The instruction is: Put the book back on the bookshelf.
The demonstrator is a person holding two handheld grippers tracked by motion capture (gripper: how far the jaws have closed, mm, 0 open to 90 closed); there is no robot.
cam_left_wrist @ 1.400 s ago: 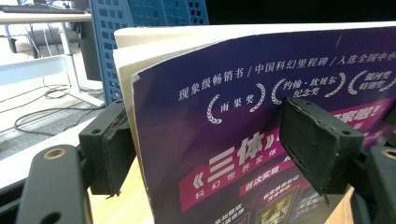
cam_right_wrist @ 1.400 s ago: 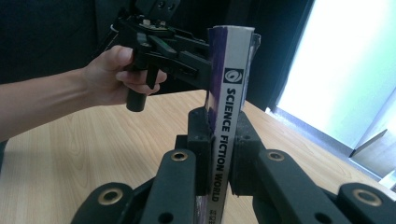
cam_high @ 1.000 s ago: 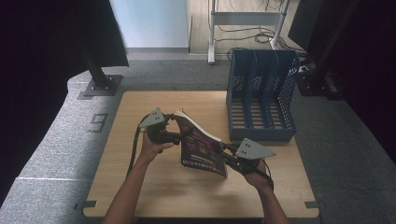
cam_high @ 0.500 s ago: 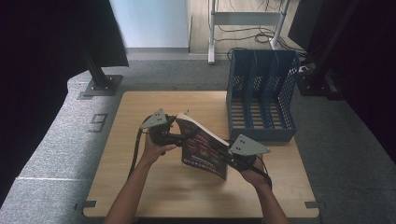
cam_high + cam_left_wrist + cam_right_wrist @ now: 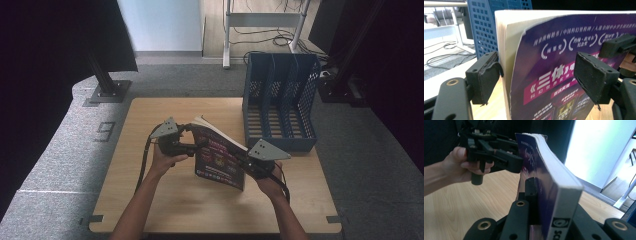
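A thick paperback book [image 5: 220, 159] with a purple cover stands tilted on edge over the middle of the table. My right gripper [image 5: 241, 160] is shut on its spine end, where one black jaw presses the cover of the book [image 5: 549, 167]; the jaws have just closed a little tighter. My left gripper [image 5: 200, 145] straddles the book's other end. In the left gripper view its jaws [image 5: 540, 77] stand wide. One pad [image 5: 484, 80] sits beside the page block of the book [image 5: 554, 50]. The other pad [image 5: 596, 80] hangs clear in front of the cover.
A blue mesh file rack [image 5: 280, 100] with several slots stands at the table's far right, just behind the book. The wooden table [image 5: 150, 200] has bare room at the front and left. Grey carpet, a stand's base and cables lie beyond.
The right gripper has shifted slightly left and away with the book, which stands a bit more upright. The left gripper has kept its place around the book's end.
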